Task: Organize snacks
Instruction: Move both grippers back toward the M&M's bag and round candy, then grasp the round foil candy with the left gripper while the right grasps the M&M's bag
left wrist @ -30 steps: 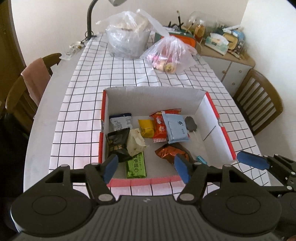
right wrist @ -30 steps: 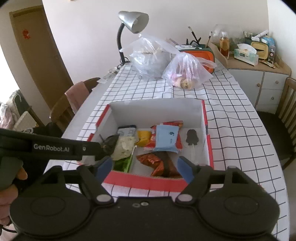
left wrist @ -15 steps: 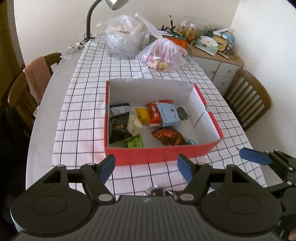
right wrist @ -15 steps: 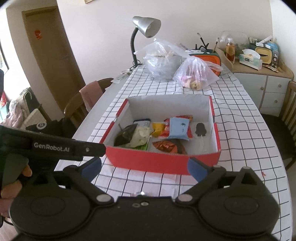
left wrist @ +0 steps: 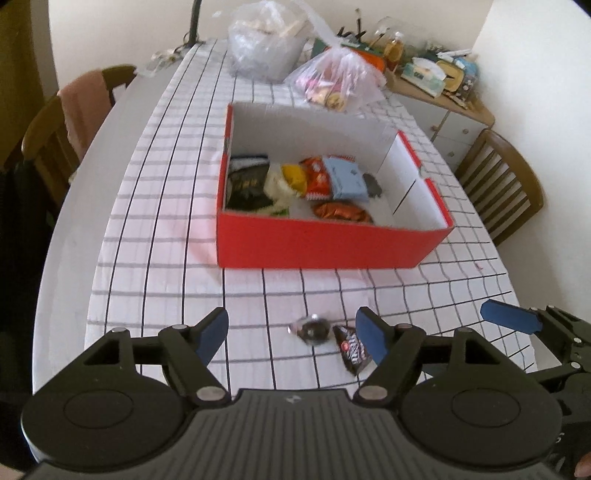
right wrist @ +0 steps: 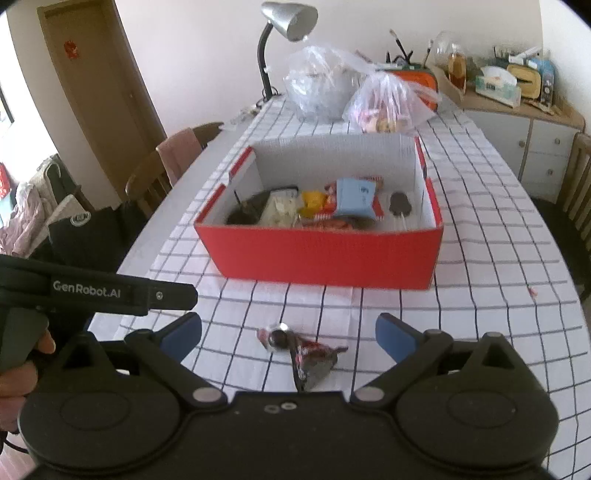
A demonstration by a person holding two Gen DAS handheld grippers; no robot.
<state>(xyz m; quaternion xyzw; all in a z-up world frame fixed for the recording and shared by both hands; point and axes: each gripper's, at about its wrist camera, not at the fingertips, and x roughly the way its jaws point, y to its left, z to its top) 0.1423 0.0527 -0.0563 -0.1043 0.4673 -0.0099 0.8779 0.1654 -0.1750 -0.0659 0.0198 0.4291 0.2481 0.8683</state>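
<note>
Grippers: two; left gripper and right gripper both hover low over the near end of the table, jaws spread wide and holding nothing.
Loose snacks: two, on the checked cloth between the box and the grippers; a round foil candy and, touching it, a dark packet.
Position: both lie between the right gripper's fingers; in the left wrist view the packet lies just beside the left gripper's right finger.
Box: one red box, open-topped, white inside, mid-table.
Snacks in box: about eight or nine; a blue packet lies on a red-and-white one, a yellow one beside it, a dark lollipop apart at the right.
Bags: two clear plastic bags beyond the box.
Lamp: one.
Chairs: two in the left wrist view.
Hard to make out: motion blur; the box's near wall hides the front snacks, so the count is uncertain; packet print unreadable.
</note>
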